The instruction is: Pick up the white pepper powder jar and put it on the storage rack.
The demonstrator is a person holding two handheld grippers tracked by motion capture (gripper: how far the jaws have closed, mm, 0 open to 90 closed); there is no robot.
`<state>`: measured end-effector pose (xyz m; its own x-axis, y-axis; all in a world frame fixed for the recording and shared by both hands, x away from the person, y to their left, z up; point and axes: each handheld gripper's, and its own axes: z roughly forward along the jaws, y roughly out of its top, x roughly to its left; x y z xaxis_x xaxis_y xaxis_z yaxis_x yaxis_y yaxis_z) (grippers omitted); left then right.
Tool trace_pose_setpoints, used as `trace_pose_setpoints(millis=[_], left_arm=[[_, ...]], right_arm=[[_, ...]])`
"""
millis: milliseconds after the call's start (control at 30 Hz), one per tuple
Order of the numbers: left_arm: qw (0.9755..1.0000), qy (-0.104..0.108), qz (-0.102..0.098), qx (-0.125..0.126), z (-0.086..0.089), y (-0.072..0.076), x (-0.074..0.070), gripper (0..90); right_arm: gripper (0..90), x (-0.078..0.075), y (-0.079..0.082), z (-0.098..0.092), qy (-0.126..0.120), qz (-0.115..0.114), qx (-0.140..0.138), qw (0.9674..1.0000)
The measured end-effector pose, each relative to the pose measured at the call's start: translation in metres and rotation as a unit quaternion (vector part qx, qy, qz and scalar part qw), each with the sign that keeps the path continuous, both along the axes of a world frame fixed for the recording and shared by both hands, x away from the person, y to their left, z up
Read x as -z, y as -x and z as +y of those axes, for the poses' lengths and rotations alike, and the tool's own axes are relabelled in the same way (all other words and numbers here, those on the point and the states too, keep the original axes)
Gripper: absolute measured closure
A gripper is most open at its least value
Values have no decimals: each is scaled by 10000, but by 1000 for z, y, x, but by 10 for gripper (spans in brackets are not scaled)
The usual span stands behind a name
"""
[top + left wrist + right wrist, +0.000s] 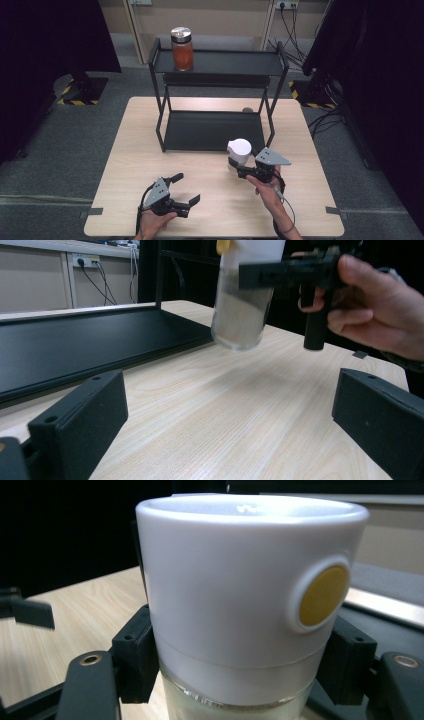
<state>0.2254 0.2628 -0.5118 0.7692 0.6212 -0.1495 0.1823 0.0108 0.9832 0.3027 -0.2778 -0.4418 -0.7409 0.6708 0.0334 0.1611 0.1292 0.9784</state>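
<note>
Carefully Up: Lifting the Jar Toward the Rack

Ahead of us stood the rack [218, 90] on the table [130, 165], its lower shelf [212, 131] bare and an orange jar [182, 49] at the left end of the top shelf. We held the white-lidded jar [239, 152] off the table just in front of the rack's right leg. Our right gripper [235, 167] clamped it below the lid, a pad on each side. We judged the grip sound, but the glass was slick, so we needed to keep it upright and clear the frame. Our left gripper [186, 188] lay idle near the table's front, jaws spread wide, grasping nothing.
</note>
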Motion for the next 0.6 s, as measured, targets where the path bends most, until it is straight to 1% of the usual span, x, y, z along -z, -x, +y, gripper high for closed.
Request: trace_pose_setpoints(millis=[133,267,300,367,400,433,600], left_arm=[[10000,-4,1,-2,0,0,0,7],[10000,-2,3,-6,0,0,0,7],[10000,-2,3,-6,0,0,0,7],[10000,-2,1,-4,0,0,0,7],[10000,-4,4,-5,0,0,0,7],[10000,-7,5,-8,0,0,0,7],[10000,-22,13,-24,0,0,0,8]], right_arm=[[306,-12,-2,0,-52,-92,-4,9999],[306,-31,-6,2,-62,-154,-65,9998],[306,-31,-6,2,-62,-154,-65,9998],[307,-41,-8,3,-41,-199,-100,9997],[307,-49,-10,4,-58,-216,-120,9997],[307,-54,-11,4,-62,-232,-141,9996],[307,-72,-19,3,-170,-216,-256,9993]])
